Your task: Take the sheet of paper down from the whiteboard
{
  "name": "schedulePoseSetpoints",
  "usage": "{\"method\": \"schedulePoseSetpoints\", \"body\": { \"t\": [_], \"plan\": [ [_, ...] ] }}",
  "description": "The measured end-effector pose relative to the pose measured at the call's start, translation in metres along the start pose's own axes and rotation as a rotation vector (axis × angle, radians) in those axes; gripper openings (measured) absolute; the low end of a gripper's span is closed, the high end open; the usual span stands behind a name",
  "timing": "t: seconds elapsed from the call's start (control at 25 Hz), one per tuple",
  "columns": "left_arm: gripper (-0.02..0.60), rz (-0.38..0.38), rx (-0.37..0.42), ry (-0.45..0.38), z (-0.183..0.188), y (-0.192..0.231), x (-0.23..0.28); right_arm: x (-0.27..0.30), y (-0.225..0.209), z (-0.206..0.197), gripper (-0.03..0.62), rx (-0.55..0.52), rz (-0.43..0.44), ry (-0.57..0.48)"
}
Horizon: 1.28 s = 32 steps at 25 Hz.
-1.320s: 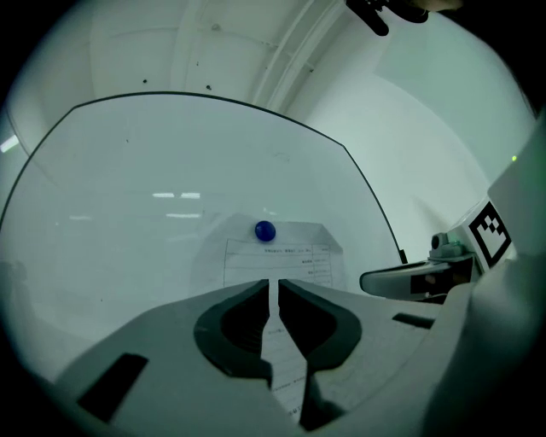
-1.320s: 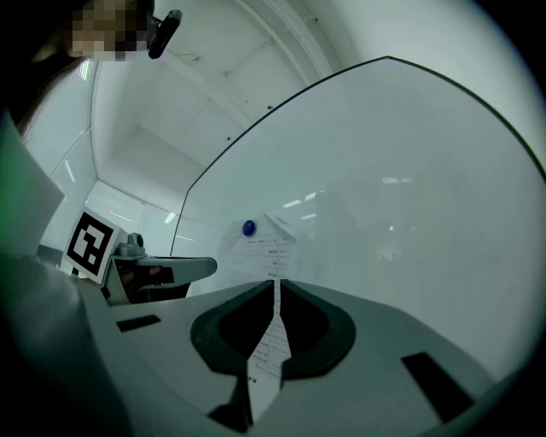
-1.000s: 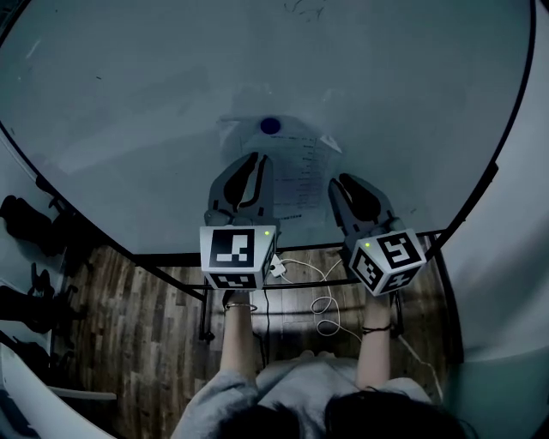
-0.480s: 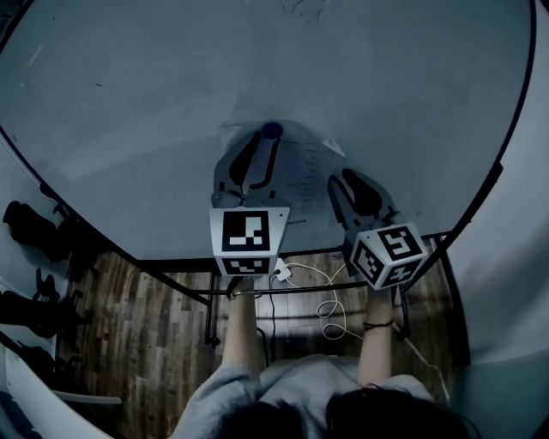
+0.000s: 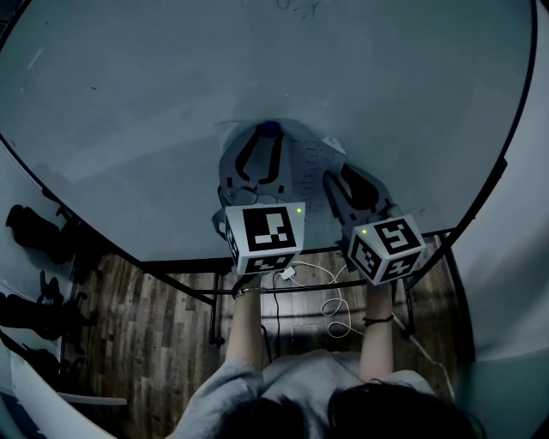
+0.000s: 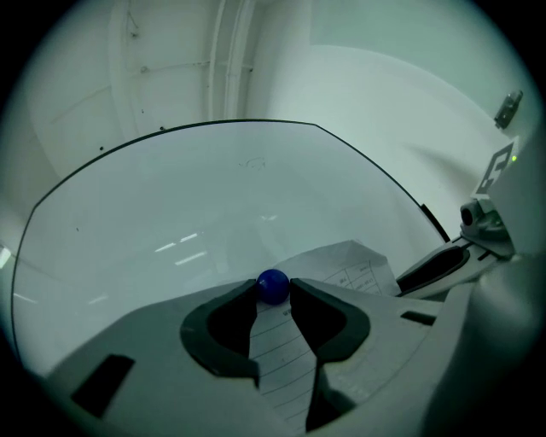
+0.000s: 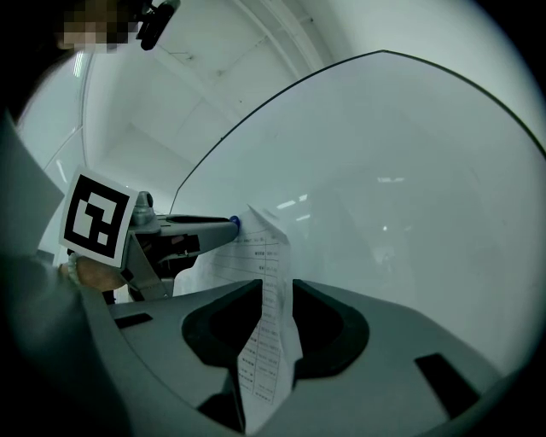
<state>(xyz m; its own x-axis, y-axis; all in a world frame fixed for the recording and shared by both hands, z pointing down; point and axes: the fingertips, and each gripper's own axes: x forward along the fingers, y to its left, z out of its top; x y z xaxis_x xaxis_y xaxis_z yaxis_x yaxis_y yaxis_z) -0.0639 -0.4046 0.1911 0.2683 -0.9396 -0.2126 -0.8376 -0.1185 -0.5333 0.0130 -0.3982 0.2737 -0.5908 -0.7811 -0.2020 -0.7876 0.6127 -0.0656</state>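
Observation:
A printed sheet of paper [image 5: 305, 165] hangs on the whiteboard [image 5: 129, 94], pinned at its top by a round blue magnet [image 5: 271, 129]. My left gripper [image 5: 269, 134] reaches up the sheet. In the left gripper view the magnet [image 6: 272, 286] sits between its two fingertips, touching both. My right gripper [image 5: 331, 178] is at the sheet's right edge. In the right gripper view the paper [image 7: 260, 247] bends away from the board and runs down between the shut jaws of that gripper [image 7: 277, 288]. The sheet's lower left part is hidden behind the left gripper.
The whiteboard's dark lower frame [image 5: 171, 279] crosses below both grippers. Beneath it lie a wooden floor [image 5: 146, 343], white cables [image 5: 326, 302] and the stand's legs. Dark objects [image 5: 34, 227] stand on the floor at the left. Faint marks [image 5: 296, 7] show near the board's top.
My left gripper has moved up the sheet from its lower part to the blue magnet, and its tips now meet the magnet. The right gripper has barely moved.

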Motion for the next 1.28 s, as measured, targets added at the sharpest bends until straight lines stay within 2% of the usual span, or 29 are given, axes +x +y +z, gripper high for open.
{"method": "schedulePoseSetpoints", "body": {
  "t": [0.2,0.4,1.08,1.28],
  "plan": [
    [0.103,0.028,0.041,0.010,0.001,-0.002,0.001,0.004,0.005,0.001,0.088,-0.005,0.022,-0.014],
    [0.103,0.023,0.034,0.000,0.001,-0.002,0.000,0.005,0.008,0.000,0.004,-0.003,0.041,-0.009],
    [0.103,0.031,-0.023,-0.023,0.006,0.001,-0.002,0.012,0.028,-0.025,0.000,0.062,0.147,0.080],
    [0.103,0.026,-0.011,-0.012,0.001,0.000,-0.002,0.014,0.033,-0.031,0.000,0.083,0.173,0.095]
  ]
}}
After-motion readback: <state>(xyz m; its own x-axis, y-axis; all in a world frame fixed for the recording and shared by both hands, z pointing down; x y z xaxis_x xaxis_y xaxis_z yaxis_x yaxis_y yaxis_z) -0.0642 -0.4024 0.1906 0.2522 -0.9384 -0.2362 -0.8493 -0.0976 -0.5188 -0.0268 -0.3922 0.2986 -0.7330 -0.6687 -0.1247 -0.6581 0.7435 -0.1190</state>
